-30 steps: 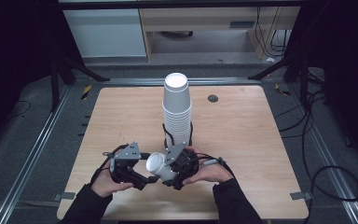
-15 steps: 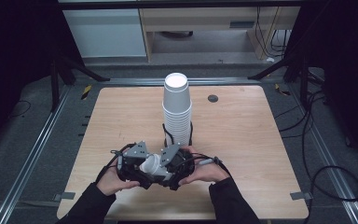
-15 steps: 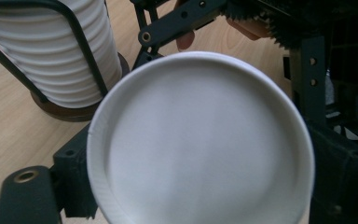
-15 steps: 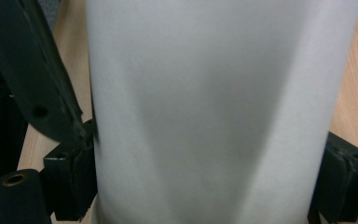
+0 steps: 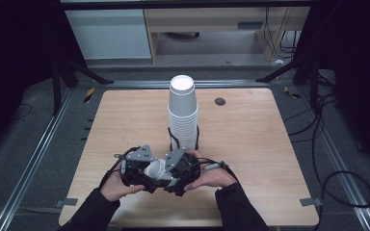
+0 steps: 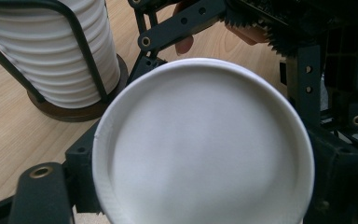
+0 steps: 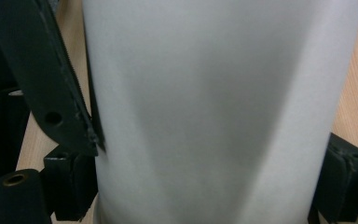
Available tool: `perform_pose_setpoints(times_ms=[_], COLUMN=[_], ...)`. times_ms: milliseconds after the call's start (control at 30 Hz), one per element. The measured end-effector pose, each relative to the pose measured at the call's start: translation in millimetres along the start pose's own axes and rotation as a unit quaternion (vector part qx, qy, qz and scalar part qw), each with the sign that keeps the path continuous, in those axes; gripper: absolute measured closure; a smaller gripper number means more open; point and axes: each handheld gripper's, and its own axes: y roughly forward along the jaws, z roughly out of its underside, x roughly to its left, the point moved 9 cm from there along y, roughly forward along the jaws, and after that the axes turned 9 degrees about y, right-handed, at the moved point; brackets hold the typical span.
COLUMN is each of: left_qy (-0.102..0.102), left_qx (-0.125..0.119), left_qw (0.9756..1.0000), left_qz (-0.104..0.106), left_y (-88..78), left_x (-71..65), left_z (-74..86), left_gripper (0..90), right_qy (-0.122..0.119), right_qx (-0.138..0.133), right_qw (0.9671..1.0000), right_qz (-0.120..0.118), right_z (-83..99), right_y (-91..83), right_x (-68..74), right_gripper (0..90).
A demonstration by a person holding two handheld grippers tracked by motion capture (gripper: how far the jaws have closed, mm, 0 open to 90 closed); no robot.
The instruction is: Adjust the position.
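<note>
**A:** Nearest the worktop's [image 5: 250, 144] front edge, both hands meet over one white paper cup [image 5: 155, 171]. What does the step need?

**B:** It looks like a hand-over or a two-handed hold of that single cup. I'd keep one grip firm until the other is seated, squeeze lightly so the thin wall doesn't buckle, and keep the cup level, low and clear of the stack behind.

**A:** And the jaws?

**B:** The right gripper [image 5: 176, 169] has the cup's side wall [image 7: 214, 112] running up between its jaws: they stand about a cup-width apart, the toothed left one pressed against the paper, so I read it as clamped on the cup. The left gripper [image 5: 137, 168] looks straight at the cup's round bottom [image 6: 205, 144]. Its jaws sit low at either side of that disc, wide apart, but the cup hides the contact, so I cannot tell whether they grip it or merely flank it.

**A:** Farther back?

**B:** Mid-worktop, just beyond the hands, the stack of cups [image 5: 183, 113] stands upright in a black wire holder [image 6: 81, 51] on a round dark base [image 6: 79, 109]. A small dark disc [image 5: 220, 101] lies near the far edge.
</note>
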Motion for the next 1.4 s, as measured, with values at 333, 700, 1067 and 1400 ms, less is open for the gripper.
perform_pose_setpoints(times_ms=[333, 700, 1067, 1400], left_qy=[0.002, 0.009, 0.007, -0.006], left_qx=[-0.005, -0.006, -0.017, -0.031], left_qw=[1.0000, 0.9999, 0.9997, 0.9992], left_qz=[0.002, -0.004, -0.014, -0.024], left_y=[-2.6, -4.6, -15.0, -24.5], left_x=[-0.4, -1.5, 4.5, 15.8], left_z=[-1.4, -2.6, -3.5, 0.8], left_gripper=[19.3, 20.2, 20.1, 20.0], right_qy=[0.008, 0.019, 0.025, 0.051], right_qx=[-0.005, -0.009, -0.041, -0.082], right_qw=[0.9999, 0.9997, 0.9989, 0.9948], right_qz=[-0.004, -0.009, 0.002, 0.035], right_z=[-1.6, -2.8, -7.6, -3.3], right_y=[-1.6, -2.9, -20.0, -53.4], right_x=[-0.3, 0.4, -5.6, -18.1], right_gripper=[11.5, 9.0, 4.3, 3.9])
